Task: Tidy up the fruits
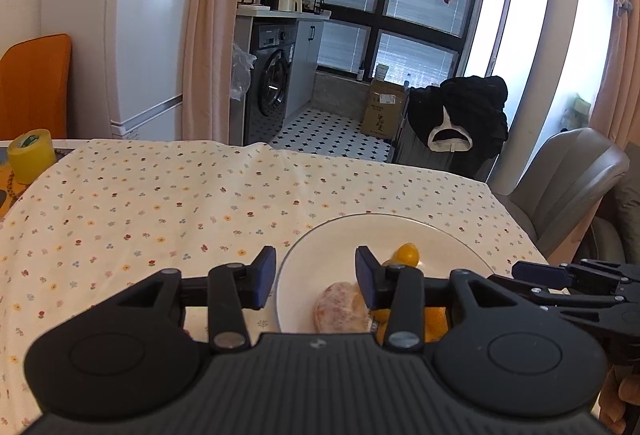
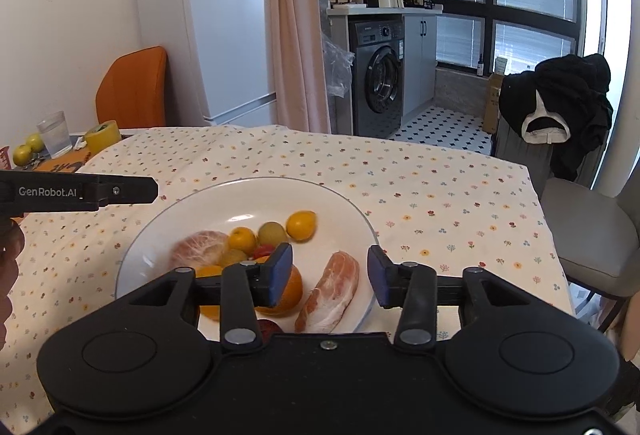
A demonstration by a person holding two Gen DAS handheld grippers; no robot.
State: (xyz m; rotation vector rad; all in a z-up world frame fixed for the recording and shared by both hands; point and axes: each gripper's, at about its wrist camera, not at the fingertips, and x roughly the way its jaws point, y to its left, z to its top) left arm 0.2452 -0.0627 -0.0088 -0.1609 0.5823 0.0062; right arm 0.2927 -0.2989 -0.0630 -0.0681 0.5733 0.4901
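A floral-clothed bench (image 2: 420, 187) carries a white plate (image 2: 224, 195), the landmark here. On the plate lie a peeled pomelo segment (image 2: 330, 291), an orange (image 2: 290, 293) and small yellow fruits (image 2: 301, 224). Both the left claw (image 1: 316, 277) and right claw (image 2: 330, 275) hover over it, spread wide and holding nothing.

A home dining corner: behind the desk (image 2: 400, 171) with its flowered cloth stands a white fridge (image 2: 224, 15), and past the desk a washing machine (image 2: 378, 79) sits under a cluttered kitchen counter (image 2: 384, 10).
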